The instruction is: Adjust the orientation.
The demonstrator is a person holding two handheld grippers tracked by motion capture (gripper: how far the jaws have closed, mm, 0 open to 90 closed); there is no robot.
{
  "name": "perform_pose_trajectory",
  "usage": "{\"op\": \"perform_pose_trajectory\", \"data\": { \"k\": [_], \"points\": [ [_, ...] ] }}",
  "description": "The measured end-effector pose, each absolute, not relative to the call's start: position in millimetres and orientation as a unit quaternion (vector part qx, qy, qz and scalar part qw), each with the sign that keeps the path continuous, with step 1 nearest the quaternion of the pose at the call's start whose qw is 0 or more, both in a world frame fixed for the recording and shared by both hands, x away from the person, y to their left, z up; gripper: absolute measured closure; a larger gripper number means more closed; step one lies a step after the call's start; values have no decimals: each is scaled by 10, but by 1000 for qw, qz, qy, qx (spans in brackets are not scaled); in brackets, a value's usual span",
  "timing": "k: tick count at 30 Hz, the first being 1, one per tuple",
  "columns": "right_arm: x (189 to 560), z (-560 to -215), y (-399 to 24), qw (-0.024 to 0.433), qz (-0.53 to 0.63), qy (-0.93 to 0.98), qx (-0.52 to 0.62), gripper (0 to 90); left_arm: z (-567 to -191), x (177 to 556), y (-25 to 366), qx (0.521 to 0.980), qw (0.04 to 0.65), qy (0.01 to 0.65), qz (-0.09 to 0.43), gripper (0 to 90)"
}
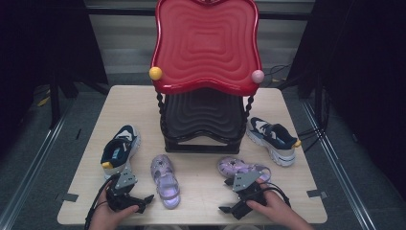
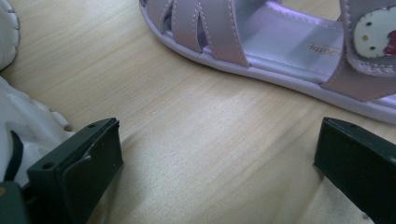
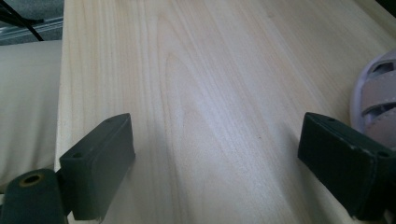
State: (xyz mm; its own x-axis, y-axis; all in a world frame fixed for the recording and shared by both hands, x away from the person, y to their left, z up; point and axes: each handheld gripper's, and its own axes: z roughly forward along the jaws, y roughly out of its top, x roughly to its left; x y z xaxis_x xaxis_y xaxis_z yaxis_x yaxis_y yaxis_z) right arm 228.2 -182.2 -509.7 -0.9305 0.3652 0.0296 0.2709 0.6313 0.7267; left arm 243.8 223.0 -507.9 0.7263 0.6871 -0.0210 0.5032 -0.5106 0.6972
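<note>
Near table front, left hand-held gripper (image 2: 215, 163) wide open, empty; lilac sandal (image 2: 280, 51) just beyond jaws.

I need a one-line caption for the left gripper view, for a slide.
Open left gripper over the wooden table, facing a lilac sandal with a cartoon cat badge.

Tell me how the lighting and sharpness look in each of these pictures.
High view: the table is evenly lit, its surroundings dark, the picture slightly soft. Left gripper view: a pale sheen on the wood, the purple sandal fairly sharp, the near claw tips soft. Right gripper view: a soft bright patch on the wood, shadows beside the claw tips.
</note>
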Motion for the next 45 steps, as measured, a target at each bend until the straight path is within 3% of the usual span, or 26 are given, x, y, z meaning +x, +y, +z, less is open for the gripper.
{"op": "perform_pose_trajectory", "data": {
  "k": [16, 22, 45],
  "points": [
    [2266, -5097, -1824, 60, 391, 900, 180, 99, -5064, 2448, 2219, 858, 349, 355, 131, 20],
    [2254, -5096, -1826, 61, 390, 900, 184, 99, -5007, 2445, 2246, 856, 339, 369, 131, 150],
    [2252, -5096, -1828, 61, 390, 900, 183, 99, -4533, 2379, 2083, 825, 396, 396, 78, 157]
  ]
}}
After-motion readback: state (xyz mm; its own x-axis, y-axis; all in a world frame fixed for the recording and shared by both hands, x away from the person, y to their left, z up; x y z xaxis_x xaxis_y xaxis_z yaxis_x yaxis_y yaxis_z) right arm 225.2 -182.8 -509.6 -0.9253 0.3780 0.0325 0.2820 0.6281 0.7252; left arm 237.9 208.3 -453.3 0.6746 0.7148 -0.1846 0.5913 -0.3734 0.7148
